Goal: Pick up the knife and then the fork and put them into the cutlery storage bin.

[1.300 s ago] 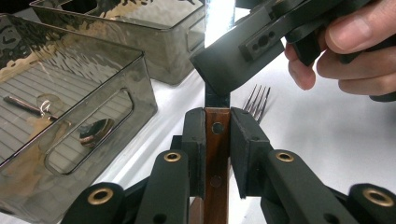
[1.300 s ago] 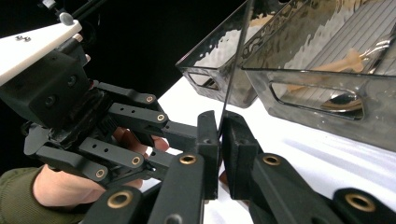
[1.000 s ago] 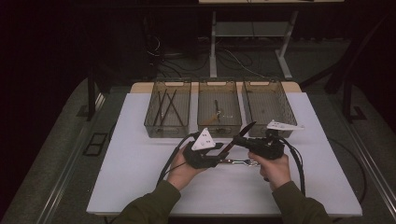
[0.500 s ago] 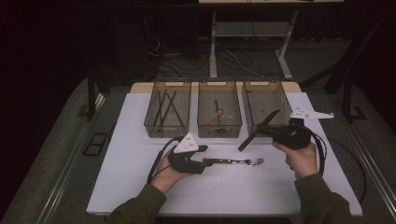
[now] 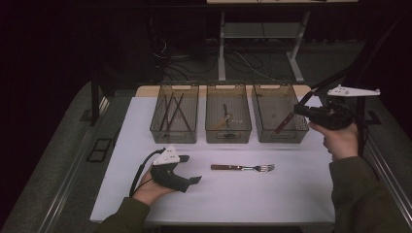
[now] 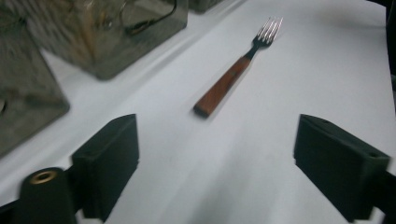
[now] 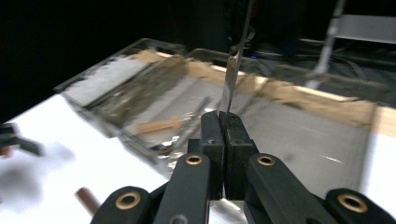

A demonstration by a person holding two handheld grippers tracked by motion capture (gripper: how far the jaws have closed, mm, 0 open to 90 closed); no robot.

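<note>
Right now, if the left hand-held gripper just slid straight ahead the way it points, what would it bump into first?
Probably the fork. The left hand-held gripper is open and points across bare table at its wooden handle, which lies slightly left of centre; depth is hard to judge.

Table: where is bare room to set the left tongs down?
Bare white table lies in front of the fork, and between the fork and the three bins. The back edge is crowded by those bins.
</note>
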